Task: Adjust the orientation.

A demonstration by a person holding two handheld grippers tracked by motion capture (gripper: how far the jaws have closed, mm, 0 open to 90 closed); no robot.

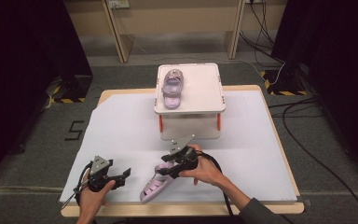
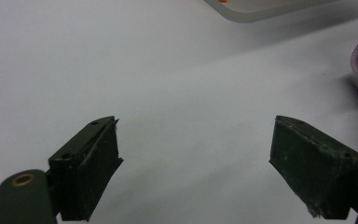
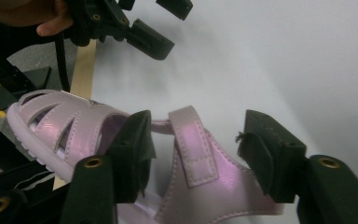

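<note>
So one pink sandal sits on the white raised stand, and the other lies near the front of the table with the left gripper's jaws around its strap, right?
Nearly. The gripper is wrong: the right gripper has its open jaws on either side of the near sandal's strap, as the right gripper view shows. The left gripper is open over bare table. The other sandal does sit on the white stand.

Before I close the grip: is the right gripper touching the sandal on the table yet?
Cannot tell. In the right gripper view the right gripper stands open astride the sandal strap, with one pad overlapping the upper; neither contact nor gap shows plainly.

One sandal (image 1: 157,185) lies before the stand (image 1: 189,106); another (image 1: 172,87) on it.
</note>
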